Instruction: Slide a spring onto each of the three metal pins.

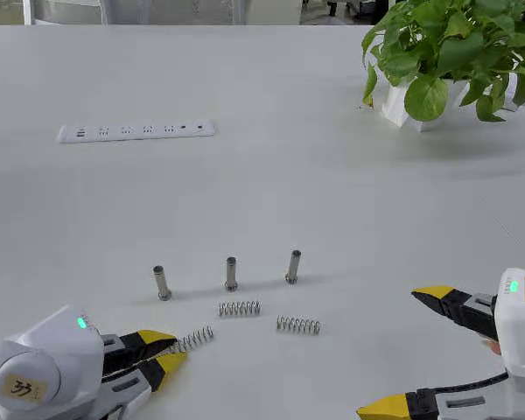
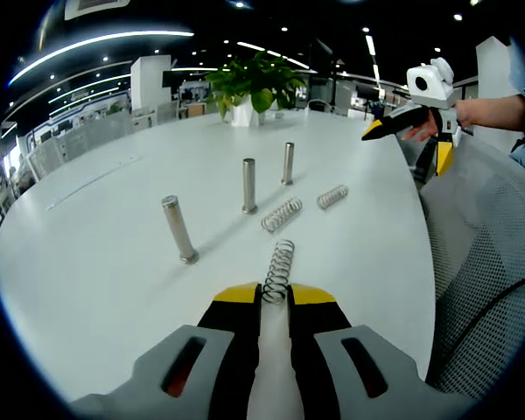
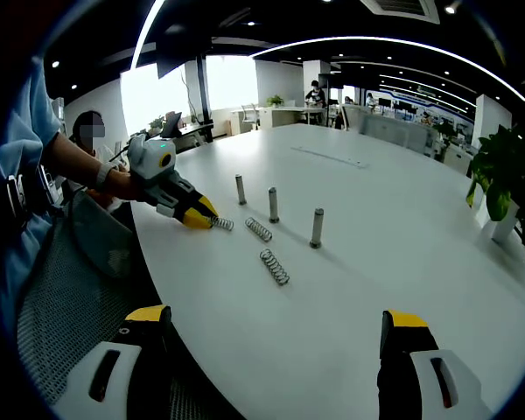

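Nearest to us, at the bottom left of the head view, our left gripper (image 1: pixel 162 350) has its jaws almost closed on the near end of the first spring (image 1: pixel 192 338). This spring lies on the white table (image 1: pixel 332 175) and points toward the pins. Further right stand the left pin (image 1: pixel 162 283), the middle pin (image 1: pixel 231 273) and the right pin (image 1: pixel 293 266), in a row and all bare. The second spring (image 1: pixel 240 308) and the third spring (image 1: pixel 298 325) lie loose just in front of them. At the far right our right gripper (image 1: pixel 409 350) is wide open and holds nothing. We judge that the first spring is the step in hand: the next move asks us to lift it, bring its free end over the left pin and lower it straight. The left gripper view shows clearly the coil end between the yellow tips, which the head view half hides. The right gripper view adds the person's arm (image 3: pixel 74 162) behind the left gripper.
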A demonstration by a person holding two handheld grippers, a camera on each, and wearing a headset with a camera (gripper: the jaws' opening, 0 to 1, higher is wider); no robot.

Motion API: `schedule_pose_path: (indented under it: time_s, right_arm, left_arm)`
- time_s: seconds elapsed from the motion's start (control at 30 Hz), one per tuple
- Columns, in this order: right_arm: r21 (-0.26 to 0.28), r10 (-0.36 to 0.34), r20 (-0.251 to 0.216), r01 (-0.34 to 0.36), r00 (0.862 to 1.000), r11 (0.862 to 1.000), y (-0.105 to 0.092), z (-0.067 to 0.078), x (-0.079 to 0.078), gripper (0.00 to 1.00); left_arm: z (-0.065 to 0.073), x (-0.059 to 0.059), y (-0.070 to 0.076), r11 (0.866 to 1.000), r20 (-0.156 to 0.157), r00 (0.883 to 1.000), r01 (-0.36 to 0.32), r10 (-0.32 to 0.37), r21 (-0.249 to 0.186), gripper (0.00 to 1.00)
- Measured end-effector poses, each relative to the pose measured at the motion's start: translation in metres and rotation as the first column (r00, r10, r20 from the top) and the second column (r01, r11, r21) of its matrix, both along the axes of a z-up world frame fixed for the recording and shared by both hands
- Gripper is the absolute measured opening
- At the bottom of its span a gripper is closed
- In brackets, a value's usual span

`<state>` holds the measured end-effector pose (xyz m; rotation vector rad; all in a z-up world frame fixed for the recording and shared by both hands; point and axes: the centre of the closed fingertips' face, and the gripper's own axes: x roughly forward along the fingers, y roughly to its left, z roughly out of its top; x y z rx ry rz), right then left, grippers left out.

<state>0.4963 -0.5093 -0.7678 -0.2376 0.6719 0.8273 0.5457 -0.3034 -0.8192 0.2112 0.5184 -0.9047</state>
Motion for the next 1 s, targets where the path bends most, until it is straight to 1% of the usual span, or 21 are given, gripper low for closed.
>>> schedule_pose_path:
  time_s: [0.17,0.23,0.3,0.37,0.43,0.53,0.6,0.8,0.9,1.0]
  right_arm:
    - [0.003,0.001,0.0,-0.001,1.0,1.0,0.001,0.0,0.001,0.99]
    - [0.004,0.002,0.0,-0.002,1.0,1.0,0.001,0.0,0.001,0.99]
    - [0.005,0.003,0.001,-0.003,1.0,1.0,0.002,0.0,0.001,0.99]
    - [0.007,0.003,0.0,-0.003,1.0,1.0,0.002,0.0,0.001,0.99]
    - [0.007,0.005,0.0,-0.005,1.0,1.0,0.003,0.0,0.001,0.99]
    - [0.01,0.006,-0.002,-0.006,1.0,1.0,0.004,0.0,0.001,0.99]
    - [0.009,0.008,-0.003,-0.007,1.0,1.0,0.004,-0.001,0.0,0.99]
    - [0.01,0.008,-0.004,-0.008,1.0,1.0,0.005,-0.001,0.0,0.99]
    - [0.011,0.01,-0.003,-0.01,1.0,1.0,0.005,0.0,-0.001,0.99]
    - [0.018,0.011,-0.002,-0.011,1.0,1.0,0.007,0.001,0.0,0.99]
  left_arm:
    - [0.0,0.0,0.0,1.0,0.009,1.0,-0.01,0.01,0.005,0.08]
    - [0.0,0.001,0.0,1.0,0.001,1.0,-0.02,0.02,0.0,0.08]
    - [0.001,0.002,0.0,1.0,0.0,1.0,-0.028,0.028,-0.001,0.07]
    - [0.001,0.001,-0.002,0.999,-0.018,0.999,-0.031,0.031,-0.014,0.07]
    - [0.003,0.003,-0.002,0.999,-0.011,0.999,-0.038,0.038,-0.016,0.07]
    - [0.004,0.003,-0.004,0.999,-0.02,0.999,-0.038,0.037,-0.025,0.07]
    - [0.004,0.003,-0.003,0.999,-0.016,0.999,-0.04,0.04,-0.019,0.07]
    - [0.005,0.003,-0.004,0.999,-0.02,0.999,-0.045,0.044,-0.029,0.06]
    - [0.011,0.002,-0.005,0.998,-0.016,0.999,-0.042,0.042,-0.04,0.06]
    - [0.022,0.001,-0.007,0.998,-0.004,0.999,-0.032,0.031,-0.057,0.06]
